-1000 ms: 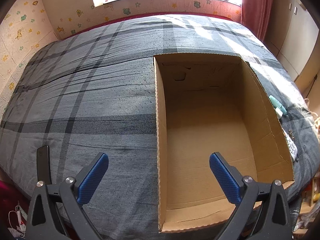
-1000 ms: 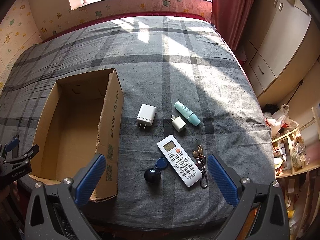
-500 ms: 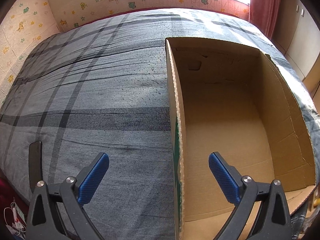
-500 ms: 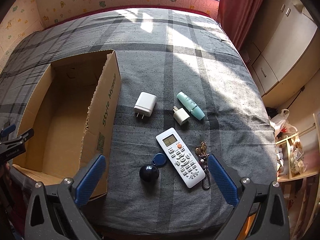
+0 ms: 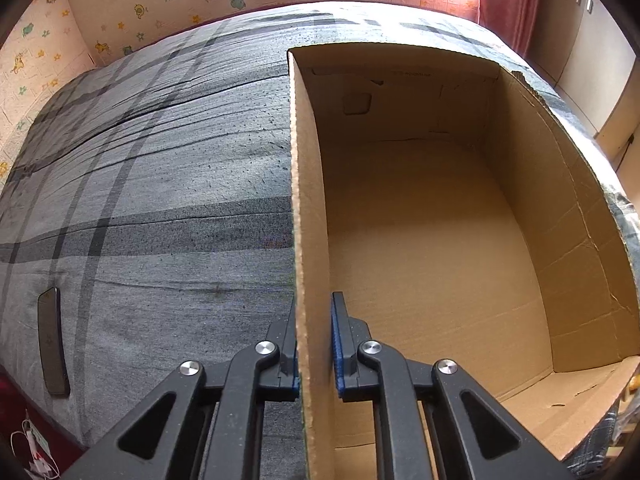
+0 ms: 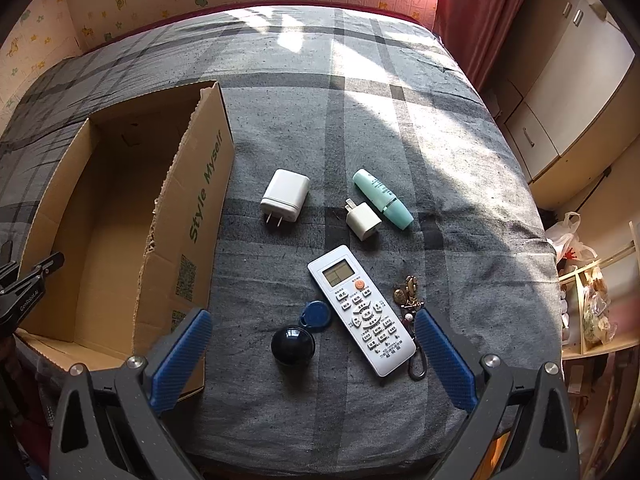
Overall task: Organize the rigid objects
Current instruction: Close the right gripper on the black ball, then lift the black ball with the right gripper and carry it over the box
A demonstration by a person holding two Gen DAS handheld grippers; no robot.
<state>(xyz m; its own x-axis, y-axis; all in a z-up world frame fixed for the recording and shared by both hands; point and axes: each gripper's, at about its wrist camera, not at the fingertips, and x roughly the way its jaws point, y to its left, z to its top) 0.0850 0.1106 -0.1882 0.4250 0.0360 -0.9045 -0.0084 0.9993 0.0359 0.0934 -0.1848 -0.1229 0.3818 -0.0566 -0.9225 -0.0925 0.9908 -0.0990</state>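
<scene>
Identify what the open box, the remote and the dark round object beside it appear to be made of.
Box: corrugated cardboard, matte brown; fluted torn edges, creases, printed green lettering.
Remote: hard white plastic, smooth with slight sheen; buttons look rubbery, though that is uncertain.
Dark round object: glossy, showing a highlight on top; likely plastic or glass, cannot tell which.

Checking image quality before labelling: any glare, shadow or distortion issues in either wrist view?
Left wrist: strong fisheye bend curves the cardboard box walls; box interior evenly lit, sharp; window blown out at top. Right wrist: sun patches wash out the grey plaid bedspread near the window; remote and chargers sharp, soft shadows; dark vignette in the corners.
</scene>
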